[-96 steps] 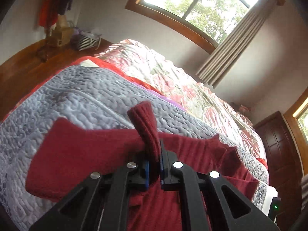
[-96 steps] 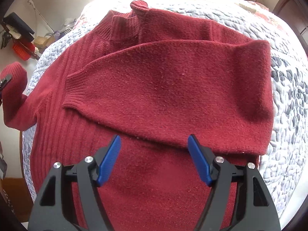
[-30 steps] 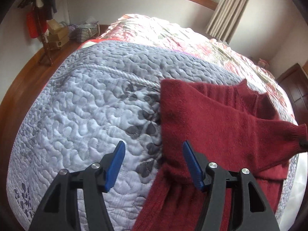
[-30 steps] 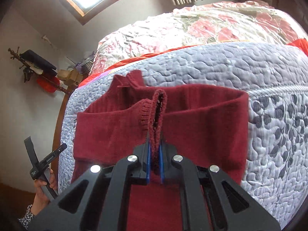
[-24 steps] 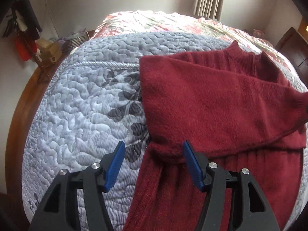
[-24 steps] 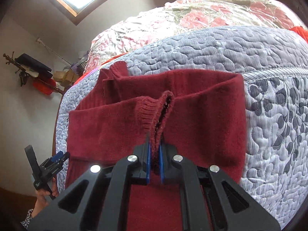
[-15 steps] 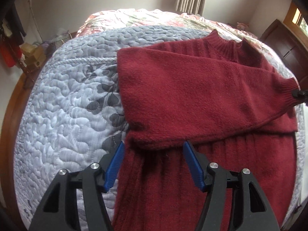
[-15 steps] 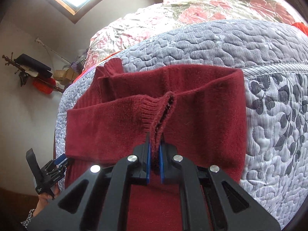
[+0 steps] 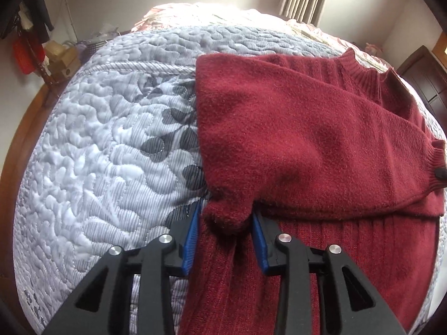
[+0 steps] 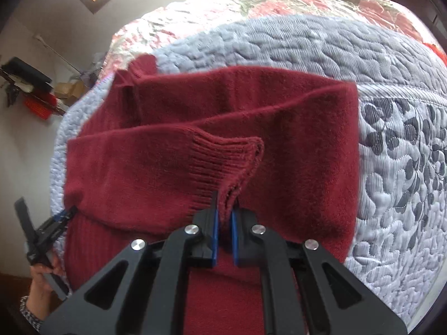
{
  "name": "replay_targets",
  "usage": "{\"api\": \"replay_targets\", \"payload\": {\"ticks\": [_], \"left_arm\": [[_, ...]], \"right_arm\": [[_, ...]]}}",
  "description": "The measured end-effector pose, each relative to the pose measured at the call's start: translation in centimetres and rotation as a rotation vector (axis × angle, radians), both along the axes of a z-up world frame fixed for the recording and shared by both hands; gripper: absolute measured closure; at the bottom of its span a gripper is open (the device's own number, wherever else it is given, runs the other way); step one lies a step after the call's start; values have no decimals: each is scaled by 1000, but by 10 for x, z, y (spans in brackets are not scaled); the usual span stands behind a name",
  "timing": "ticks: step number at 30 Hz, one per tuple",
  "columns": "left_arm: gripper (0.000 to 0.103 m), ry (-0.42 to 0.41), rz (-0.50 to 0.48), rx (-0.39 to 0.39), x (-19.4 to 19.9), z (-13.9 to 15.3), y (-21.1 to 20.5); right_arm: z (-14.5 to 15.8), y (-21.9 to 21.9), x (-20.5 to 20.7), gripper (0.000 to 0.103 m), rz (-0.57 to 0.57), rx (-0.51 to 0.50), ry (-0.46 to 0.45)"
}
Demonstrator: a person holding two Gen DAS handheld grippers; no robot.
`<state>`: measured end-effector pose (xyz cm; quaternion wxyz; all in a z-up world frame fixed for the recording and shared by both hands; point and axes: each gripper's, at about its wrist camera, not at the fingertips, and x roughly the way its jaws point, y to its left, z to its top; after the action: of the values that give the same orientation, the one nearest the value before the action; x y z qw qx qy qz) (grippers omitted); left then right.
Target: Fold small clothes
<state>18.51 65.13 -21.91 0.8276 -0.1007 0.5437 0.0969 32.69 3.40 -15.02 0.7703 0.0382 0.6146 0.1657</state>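
The right gripper (image 10: 224, 217) has its blue pads pressed together on the ribbed cuff (image 10: 223, 162) of a dark red sweater (image 10: 212, 128), the cuff's edge bunching up between them so that the part held is hidden. The left gripper (image 9: 225, 231) has its pads partly spread, one on each side of a raised lump of cloth at the sweater's folded corner (image 9: 226, 212); the pads touch or nearly touch that lump, but whether they press it cannot be told, since the cloth covers their tips. In the left wrist view the right gripper shows only as a small dark tip at the picture's far right edge, against the cuff (image 9: 435, 162). In the right wrist view the left gripper (image 10: 60, 217) is seen at the sweater's left edge, small and blurred, with a hand (image 10: 42, 282) on its handle and a patterned sleeve cut off by the frame. The sweater lies on a grey quilted bedspread (image 9: 92, 145), one sleeve folded across the chest toward the cuff, the other folded over beneath it; its ribbed lower body runs under both grippers and out of frame. The collar (image 9: 363, 69) points away from the grippers. Beyond the sweater a floral cover (image 10: 279, 2) lies farther up the bed.
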Motion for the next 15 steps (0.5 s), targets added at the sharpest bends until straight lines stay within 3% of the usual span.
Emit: {"api": "replay_targets", "payload": {"ticks": [2,4,7,10,15], "left_arm": [[61,4,7,-14,1,-2,3],[55,11,18,-26,2,2,7],[51,-4,35,-38,-8,22,10],[49,-92,47,-36,-14,52,6],[44,-133,-1,-34,16,63,-15]], "right_arm": [[-23,-4,2,96,-24,11,50],[-26,-10,1,93,-47,55,47],[-12,-20,-4,77,-68,52,15],[13,-26,-12,77,-70,1,-65],[29,-9,-13,77,-5,146,-78]]}}
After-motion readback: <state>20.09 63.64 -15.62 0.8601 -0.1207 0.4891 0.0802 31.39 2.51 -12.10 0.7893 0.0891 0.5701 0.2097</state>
